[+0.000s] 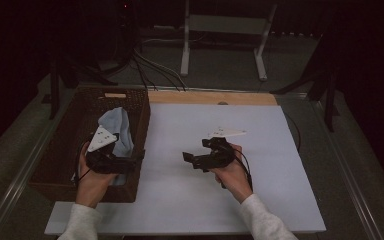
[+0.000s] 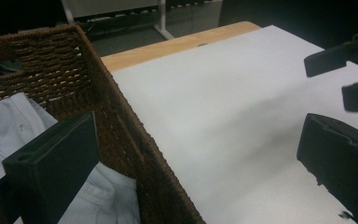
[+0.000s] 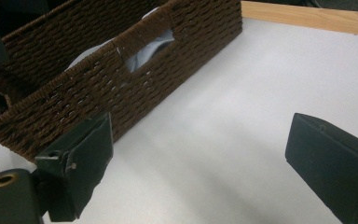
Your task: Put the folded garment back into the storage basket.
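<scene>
You held the left gripper [image 1: 125, 162] released astride the basket's [image 1: 60, 150] right wall, ready for the cloth [image 1: 117, 125]; your right gripper [image 1: 192, 159] hung released mid-worktop [image 1: 260, 200], clear.

- Cloth [image 1: 117, 131]: lower part hidden behind the left gripper [image 1: 111, 161] and hand in the high view; cut off at the bottom edge of the left gripper view.
- Basket [image 1: 65, 155]: cropped at the left and top edges of the right gripper view; interior mostly hidden by its wall.
- Right gripper [image 1: 194, 159]: in the left gripper view, cut off at the right edge.
- Background at top of high view: too dark to identify.
</scene>
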